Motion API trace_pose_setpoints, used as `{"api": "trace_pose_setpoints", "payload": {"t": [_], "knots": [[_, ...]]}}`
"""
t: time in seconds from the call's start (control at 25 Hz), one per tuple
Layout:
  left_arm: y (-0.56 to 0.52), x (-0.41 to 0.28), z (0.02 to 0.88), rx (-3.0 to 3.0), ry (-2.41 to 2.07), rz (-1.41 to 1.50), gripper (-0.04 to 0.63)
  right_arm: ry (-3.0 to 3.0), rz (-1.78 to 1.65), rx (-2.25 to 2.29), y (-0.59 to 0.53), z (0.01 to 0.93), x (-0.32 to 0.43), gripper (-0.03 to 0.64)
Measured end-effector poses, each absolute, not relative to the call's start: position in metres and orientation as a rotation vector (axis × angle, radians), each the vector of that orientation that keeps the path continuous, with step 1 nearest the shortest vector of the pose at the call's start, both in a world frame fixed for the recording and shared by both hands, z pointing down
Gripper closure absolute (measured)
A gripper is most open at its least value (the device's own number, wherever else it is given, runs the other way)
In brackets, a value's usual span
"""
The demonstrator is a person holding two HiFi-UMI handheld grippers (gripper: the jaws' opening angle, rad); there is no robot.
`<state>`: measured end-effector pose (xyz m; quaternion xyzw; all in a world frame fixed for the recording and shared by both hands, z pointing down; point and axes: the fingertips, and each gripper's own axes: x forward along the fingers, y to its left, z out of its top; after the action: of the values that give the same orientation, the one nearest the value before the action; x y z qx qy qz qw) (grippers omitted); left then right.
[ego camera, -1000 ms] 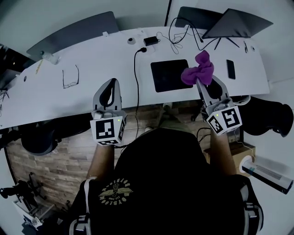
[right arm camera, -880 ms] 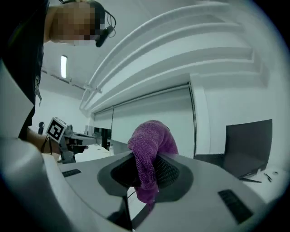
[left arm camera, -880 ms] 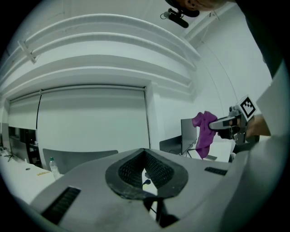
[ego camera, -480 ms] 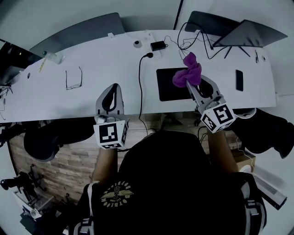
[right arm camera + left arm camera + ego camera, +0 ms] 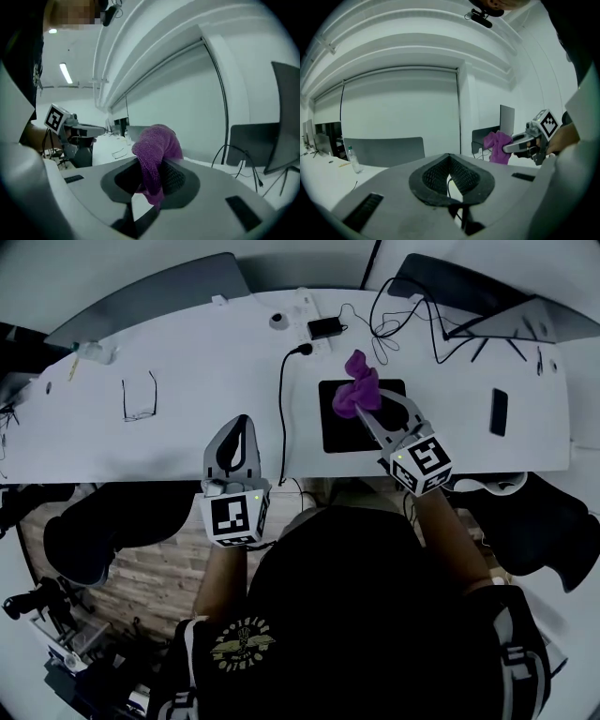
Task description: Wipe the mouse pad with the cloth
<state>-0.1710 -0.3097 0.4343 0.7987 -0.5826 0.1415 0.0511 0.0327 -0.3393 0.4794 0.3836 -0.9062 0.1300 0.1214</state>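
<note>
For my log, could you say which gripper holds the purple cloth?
The right gripper, jaws shut on the purple cloth; the left gripper is shut on nothing.

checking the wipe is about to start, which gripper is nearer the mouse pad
Right. The right gripper, jaws shut on the purple cloth, is over the mouse pad; the left gripper sits off to its left, beyond the black cable.
</note>
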Motion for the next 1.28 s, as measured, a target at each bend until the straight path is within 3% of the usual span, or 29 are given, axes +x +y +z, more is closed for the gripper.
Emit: {"api": "trace_pose_setpoints", "payload": {"t": [0.72, 0.96, 1.28], "knots": [[-0.332, -0.142, 0.507, 2.354, -1.647, 0.512, 0.594, -2.403, 0.820, 0.868, -0.369, 0.678, -0.017, 0.526], [-0.332, -0.138, 0.506, 2.363, -1.637, 0.522, 0.594, -2.242, 0.847, 0.885, -0.374, 0.731, -0.002, 0.526], [-0.330, -0.135, 0.509, 2.373, -1.618, 0.535, 0.594, -2.159, 0.882, 1.011, -0.375, 0.737, 0.053, 0.525]]}}
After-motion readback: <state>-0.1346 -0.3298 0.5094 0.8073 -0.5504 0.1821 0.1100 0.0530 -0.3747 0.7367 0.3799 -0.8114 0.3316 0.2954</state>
